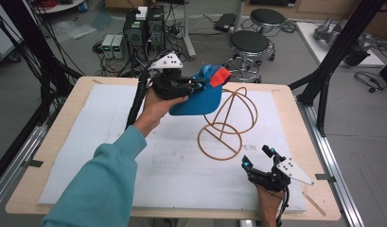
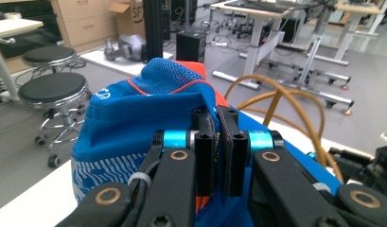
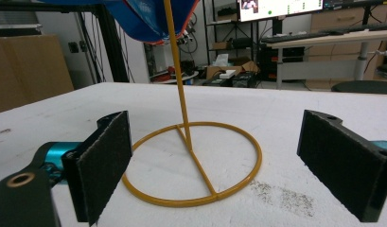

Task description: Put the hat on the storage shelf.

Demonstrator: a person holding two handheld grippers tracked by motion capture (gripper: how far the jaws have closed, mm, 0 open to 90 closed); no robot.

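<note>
Blue cap (image 1: 197,97), pinched in the left gripper (image 1: 197,86)'s closed jaws, may topple the wire stand (image 1: 227,124); right gripper (image 1: 258,157) gapes empty.

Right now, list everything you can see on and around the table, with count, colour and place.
cap: one, blue with orange trim, held up above the table's far middle, beside the top of the wire stand
wire stand: one, yellow-brown, round base on the white sheet, right of centre
white sheet: one, white, covering most of the table
table: one, light wood, centre of the high view
stools: two, black seats, on the floor beyond the table
left gripper: one, black, shut on the cap
right gripper: one, black, open, low at the table's near right, facing the stand's base
sleeve: one, teal, lower left
</note>
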